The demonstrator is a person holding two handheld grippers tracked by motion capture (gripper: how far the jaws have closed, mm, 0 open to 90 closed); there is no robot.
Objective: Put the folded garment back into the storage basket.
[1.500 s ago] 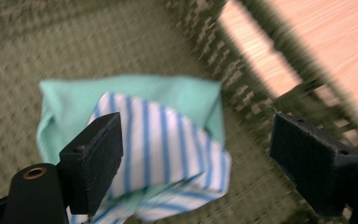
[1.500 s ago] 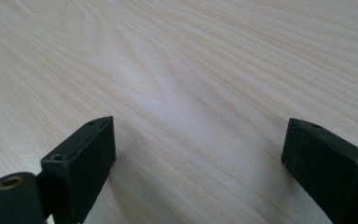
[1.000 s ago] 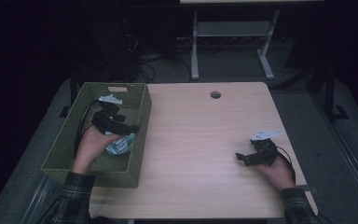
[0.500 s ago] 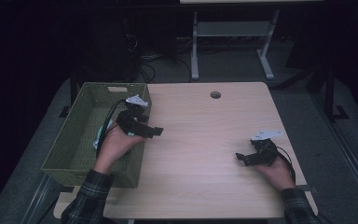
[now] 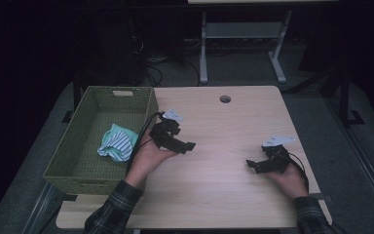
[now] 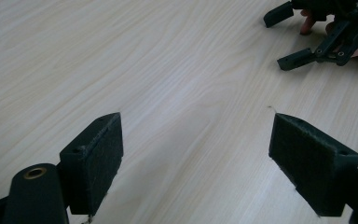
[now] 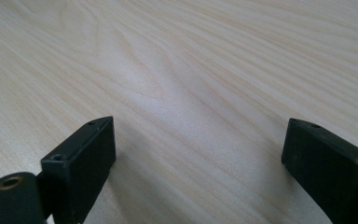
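I see a crumpled cloth (image 5: 117,145), white with teal stripes, perhaps a sock, lying in the green basket (image 5: 73,155). My left gripper (image 6: 196,154) and right gripper (image 7: 200,163) both gape empty.

Dim room, lit bench

We see the bench (image 5: 224,146) evenly lit from above while surroundings fall black; our close jaws look soft, with faint shadows under them.
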